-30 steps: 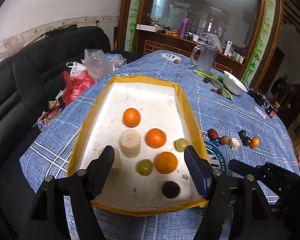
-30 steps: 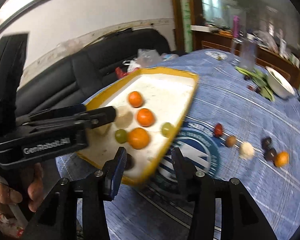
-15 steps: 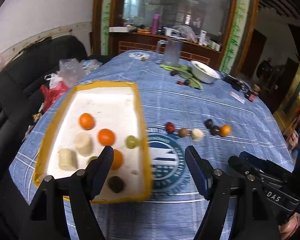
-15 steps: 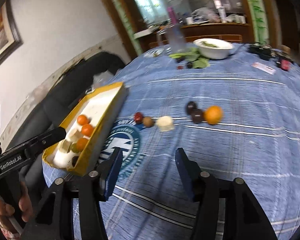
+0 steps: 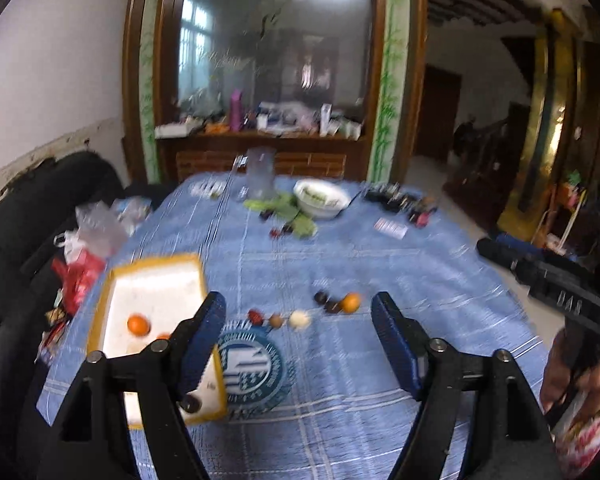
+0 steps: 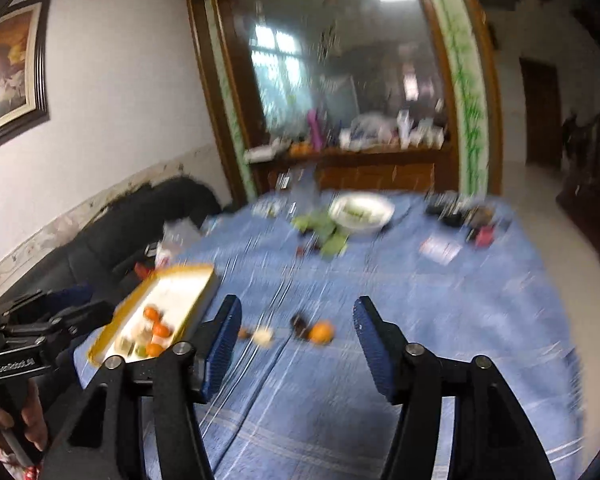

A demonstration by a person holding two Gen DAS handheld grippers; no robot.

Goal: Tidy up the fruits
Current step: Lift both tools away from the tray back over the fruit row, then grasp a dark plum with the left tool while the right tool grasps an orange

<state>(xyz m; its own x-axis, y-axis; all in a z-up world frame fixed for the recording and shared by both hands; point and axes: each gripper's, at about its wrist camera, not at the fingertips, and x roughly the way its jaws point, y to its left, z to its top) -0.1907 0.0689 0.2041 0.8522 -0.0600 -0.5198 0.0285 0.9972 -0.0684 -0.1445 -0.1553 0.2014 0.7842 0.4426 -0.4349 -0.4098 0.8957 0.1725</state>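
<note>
Left tool (image 5: 298, 334): jaws opening, gripping nothing.
Right tool (image 6: 298, 336): jaws opening, gripping nothing.
Tray (image 5: 100, 312): holding oranges (image 5: 138, 325).
Tabletop (image 5: 380, 264): carrying 6 loose fruits (image 5: 300, 319).

The left gripper's finger (image 5: 198, 344) hides the near half of the yellow-rimmed tray (image 5: 156, 260), covering most fruit beside the one clear orange (image 5: 138, 325). Right of the tray, the row of small fruits (image 6: 284, 330) smears with motion blur, kinds unclear. Beyond it, the white bowl's (image 6: 362, 210) contents are unreadable
</note>
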